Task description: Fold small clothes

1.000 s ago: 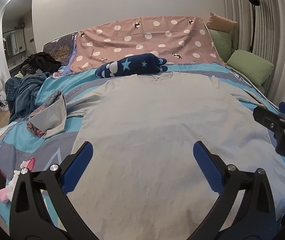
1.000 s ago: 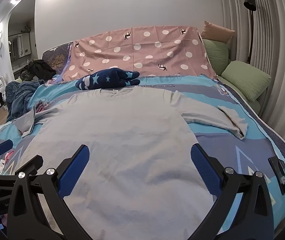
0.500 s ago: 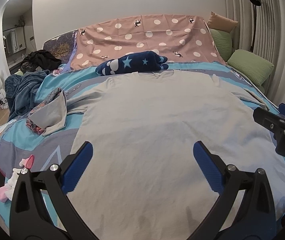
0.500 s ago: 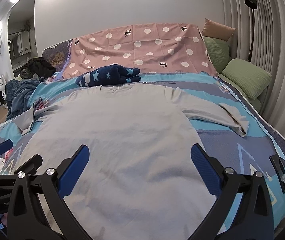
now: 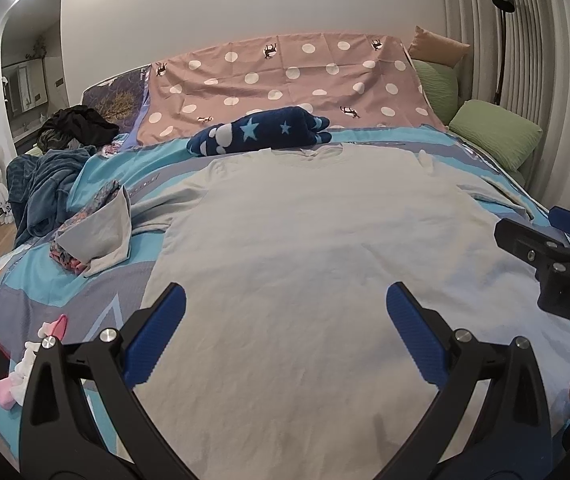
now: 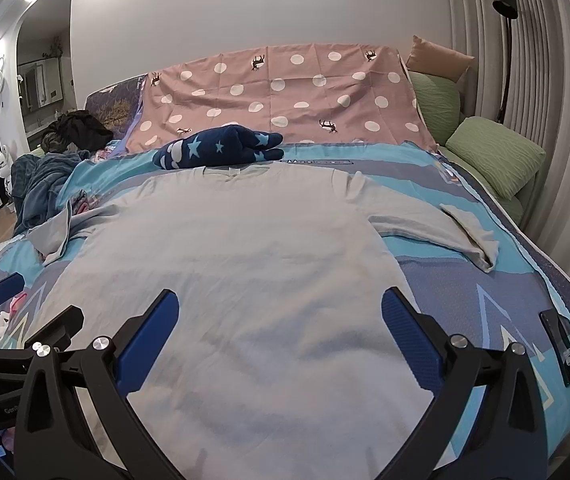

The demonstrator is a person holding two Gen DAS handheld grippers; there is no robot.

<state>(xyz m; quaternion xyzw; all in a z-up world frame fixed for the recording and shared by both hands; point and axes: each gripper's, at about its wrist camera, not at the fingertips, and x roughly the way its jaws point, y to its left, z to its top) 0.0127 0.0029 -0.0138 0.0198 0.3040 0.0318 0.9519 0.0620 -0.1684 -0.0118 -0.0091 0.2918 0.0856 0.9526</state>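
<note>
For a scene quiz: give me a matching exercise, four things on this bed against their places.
Things:
1. grey shirt
2. star-print bundle
3. polka-dot sheet
4. black phone

Places:
A. draped at the head of the bed
B. spread flat mid-bed
C. just beyond the shirt's collar
D. near the bed's right edge

Pairs: 1-B, 2-C, 3-A, 4-D

A shirt (image 5: 305, 264) lies flat across the middle of the bed (image 5: 21, 276), collar at the far end. Just behind the collar rests a rolled blanket (image 5: 261, 132), and behind that a spotted sheet (image 5: 285, 80) drapes the headboard. Pillows (image 6: 493, 152) sit at the far right. A sleeve (image 6: 437, 228) stretches right; a phone (image 6: 561, 344) lies near the right edge. Heaped clothes (image 5: 45, 184) lie far left.
</note>
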